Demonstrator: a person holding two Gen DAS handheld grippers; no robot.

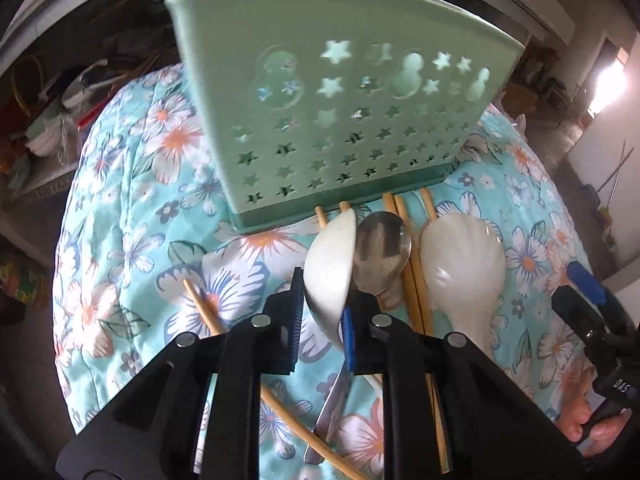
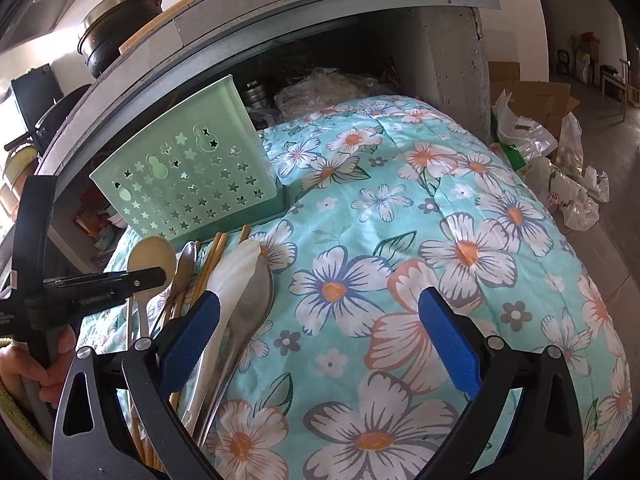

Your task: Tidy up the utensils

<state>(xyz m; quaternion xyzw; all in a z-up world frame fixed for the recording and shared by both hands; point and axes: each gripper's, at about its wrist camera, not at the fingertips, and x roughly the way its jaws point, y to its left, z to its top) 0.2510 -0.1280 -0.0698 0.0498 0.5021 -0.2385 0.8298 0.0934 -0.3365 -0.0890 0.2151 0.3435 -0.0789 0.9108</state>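
Spoons [image 1: 384,256] before basket [image 1: 340,120], on cloth [image 1: 132,208]

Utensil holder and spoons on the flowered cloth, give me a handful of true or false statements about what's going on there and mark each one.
1. The left gripper is closed on a white spoon. True.
2. The green utensil holder has round holes. False: its cutouts are stars and gourd shapes.
3. The right gripper holds a metal spoon. False: its jaws stand wide open with only the floral cloth between them.
4. Chopsticks lie on the cloth in front of the holder. True.
5. Utensils already stand in the holder. False: none shows in it.
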